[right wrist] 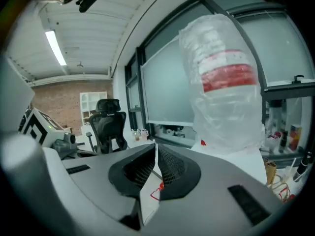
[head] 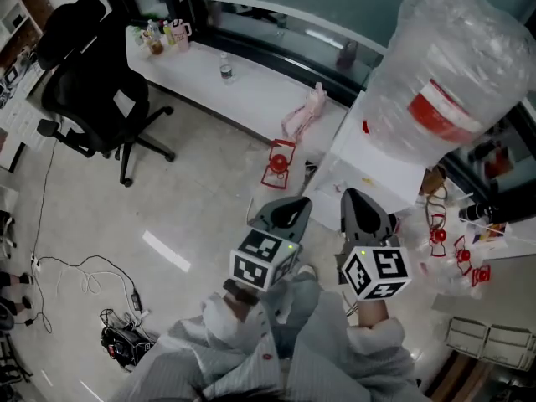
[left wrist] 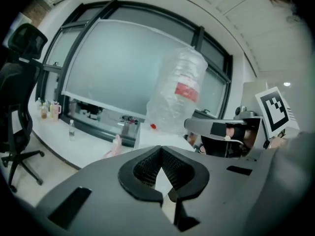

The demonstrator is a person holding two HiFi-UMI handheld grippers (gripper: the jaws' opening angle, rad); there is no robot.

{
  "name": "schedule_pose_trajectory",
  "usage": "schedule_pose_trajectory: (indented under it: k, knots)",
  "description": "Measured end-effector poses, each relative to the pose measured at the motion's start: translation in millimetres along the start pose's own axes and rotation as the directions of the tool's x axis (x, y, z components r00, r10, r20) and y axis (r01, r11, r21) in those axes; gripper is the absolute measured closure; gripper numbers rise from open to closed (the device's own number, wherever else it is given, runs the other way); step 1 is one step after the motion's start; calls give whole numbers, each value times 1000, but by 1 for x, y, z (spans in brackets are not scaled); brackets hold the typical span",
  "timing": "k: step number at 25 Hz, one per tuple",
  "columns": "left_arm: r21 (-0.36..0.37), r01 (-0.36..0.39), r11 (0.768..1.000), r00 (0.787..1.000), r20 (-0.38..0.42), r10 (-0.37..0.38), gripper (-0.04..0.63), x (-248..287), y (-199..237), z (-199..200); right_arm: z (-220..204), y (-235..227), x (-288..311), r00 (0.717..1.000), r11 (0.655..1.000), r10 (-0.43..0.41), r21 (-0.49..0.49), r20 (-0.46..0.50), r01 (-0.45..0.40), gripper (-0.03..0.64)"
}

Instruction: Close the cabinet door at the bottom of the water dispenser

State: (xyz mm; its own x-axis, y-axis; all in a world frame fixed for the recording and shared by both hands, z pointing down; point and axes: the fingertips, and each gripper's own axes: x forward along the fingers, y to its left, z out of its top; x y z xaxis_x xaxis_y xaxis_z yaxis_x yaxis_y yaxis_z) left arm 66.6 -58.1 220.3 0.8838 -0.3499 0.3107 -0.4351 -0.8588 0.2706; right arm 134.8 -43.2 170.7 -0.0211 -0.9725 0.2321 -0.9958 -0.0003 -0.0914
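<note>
Cabinet door is hidden below the water dispenser [head: 377,162]; left claw [head: 286,210] and right claw [head: 362,208], both closed and empty, should drop low and push it flush.

Ahead of the left gripper [head: 289,208] runs a long white table [head: 251,90], with bottles [head: 163,33] at its far-left end and a pink object [head: 303,115] nearer. Left of this gripper, the floor [head: 193,191] carries a black chair [head: 92,82] and cables [head: 92,283].
</note>
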Motion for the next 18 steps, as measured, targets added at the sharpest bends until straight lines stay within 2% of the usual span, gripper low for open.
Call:
schedule_pose_trajectory:
  k: [6,12,18]
  knots:
    - [66,48,997,995,83,-54,584,-30,-32,48,43,26,-37,994,998,65,-17,91,-64,598]
    - [132,61,989,991,111,-76,584,-57,-56,69,58,42,-59,986,992,127,-21,106,-125,603]
    - [160,51,986,988,139,-73,584,-70,-65,81,64,53,-67,980,986,167,-38,104,-164,603]
